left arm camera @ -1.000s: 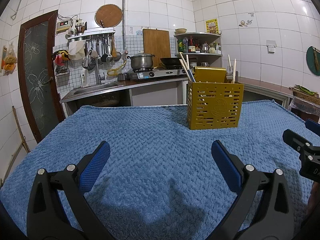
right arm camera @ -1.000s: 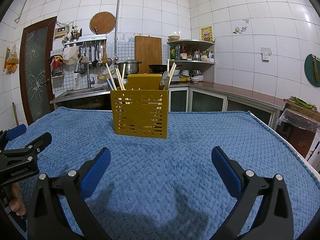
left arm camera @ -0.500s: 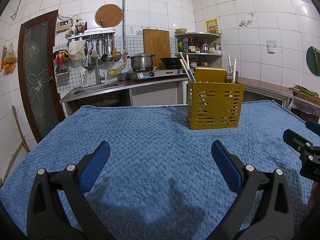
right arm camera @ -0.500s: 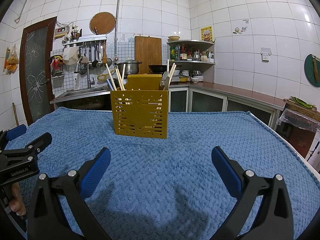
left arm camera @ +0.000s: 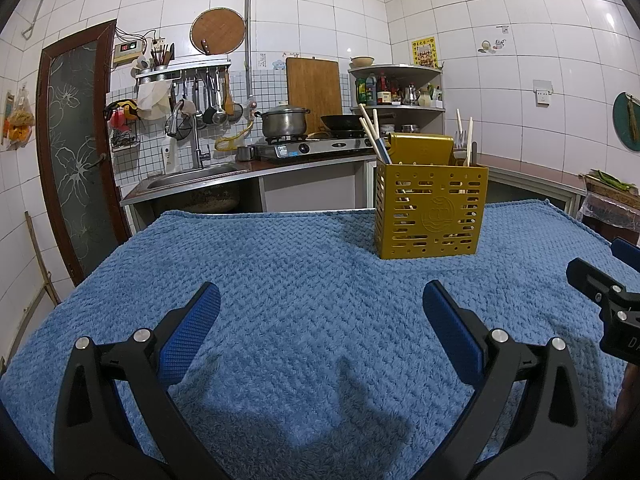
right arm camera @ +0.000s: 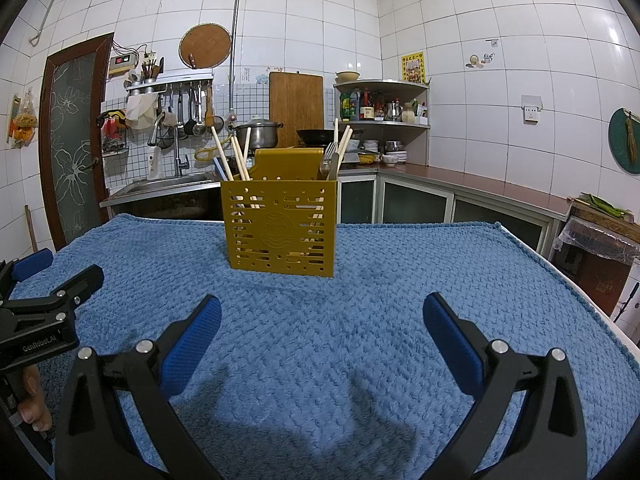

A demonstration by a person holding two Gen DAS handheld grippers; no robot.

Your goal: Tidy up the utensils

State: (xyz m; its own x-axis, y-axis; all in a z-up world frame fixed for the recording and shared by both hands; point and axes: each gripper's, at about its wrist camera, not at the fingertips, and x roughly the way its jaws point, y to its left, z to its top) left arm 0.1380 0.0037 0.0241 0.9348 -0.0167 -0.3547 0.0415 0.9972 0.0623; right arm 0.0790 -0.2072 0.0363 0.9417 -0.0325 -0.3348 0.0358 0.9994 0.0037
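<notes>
The gold utensil holder (right arm camera: 280, 230) stands upright mid-worktop on the blue towel (right arm camera: 360, 340), dead ahead of the spread, empty right claw (right arm camera: 322, 334), the nearer 1, and ahead-right of the equally spread, empty left claw (left arm camera: 320, 324)

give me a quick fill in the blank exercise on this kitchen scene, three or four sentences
1. The yellow utensil holder stands on a ____ blanket.
2. The jaws of the left gripper and the right gripper are both ____.
3. Besides chopsticks, the holder contains a metal ____.
4. On the stove behind, a lidded steel pot sits beside a black ____.

Missing words: blue; open; fork; wok
</notes>
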